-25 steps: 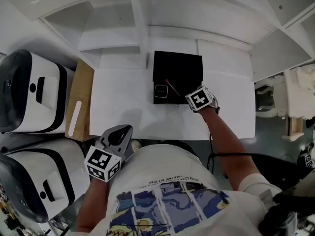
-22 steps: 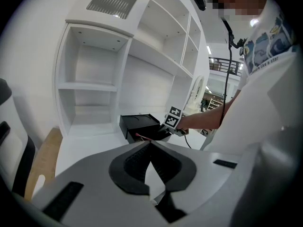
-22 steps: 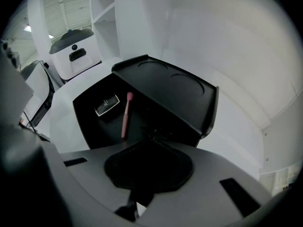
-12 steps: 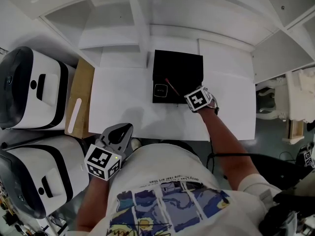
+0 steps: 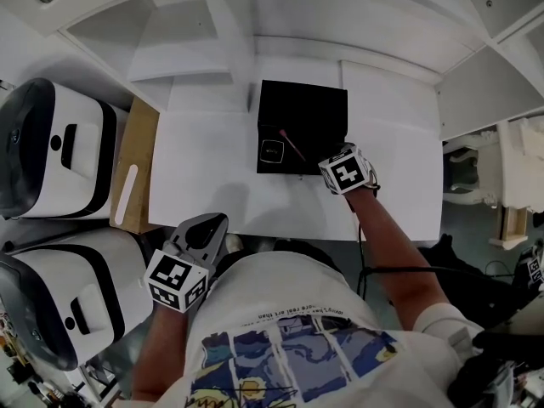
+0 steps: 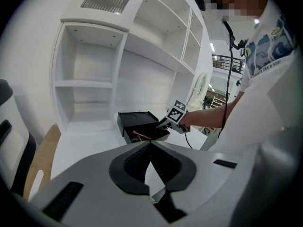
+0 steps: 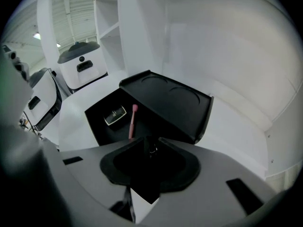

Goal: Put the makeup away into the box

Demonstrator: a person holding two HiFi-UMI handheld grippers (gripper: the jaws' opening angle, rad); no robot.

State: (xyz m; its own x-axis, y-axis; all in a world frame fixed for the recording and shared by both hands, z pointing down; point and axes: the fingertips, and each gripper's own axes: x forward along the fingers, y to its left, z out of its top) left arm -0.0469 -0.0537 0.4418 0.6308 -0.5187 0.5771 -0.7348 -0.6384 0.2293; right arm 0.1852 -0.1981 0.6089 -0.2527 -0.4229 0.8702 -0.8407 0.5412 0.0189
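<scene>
Right gripper (image 7: 150, 146) is tipped steeply down over the near edge of the black box (image 5: 316, 110), and its jaws have just been opening: they stand a narrow slot apart now. A small dark bit with a glint sits in that slot, too small to name, and no grip on it shows. The box sits near the middle of the white table (image 5: 204, 172), toward the back, its lid (image 7: 166, 102) raised and propped at a slant over the tray. Down in the tray lie 2 makeup pieces: a small compact (image 5: 272, 150) on the left and a pink stick (image 5: 291, 144) lying slantwise just beside it, its pink head away from the gripper. Left gripper (image 6: 150, 144) hangs back at the table's near edge, well apart from the box, its tips together with nothing between them. The tabletop around the box is plain white, backed by open white shelves (image 5: 195, 49) that run up the wall. Along the table's left edge lies a wooden board (image 5: 140, 155). Beyond it stand 2 white-and-black machines (image 5: 51, 155), 1 behind the other. In the left gripper view, a cable (image 6: 226, 89) hangs down by the person's printed shirt (image 5: 289, 347).
</scene>
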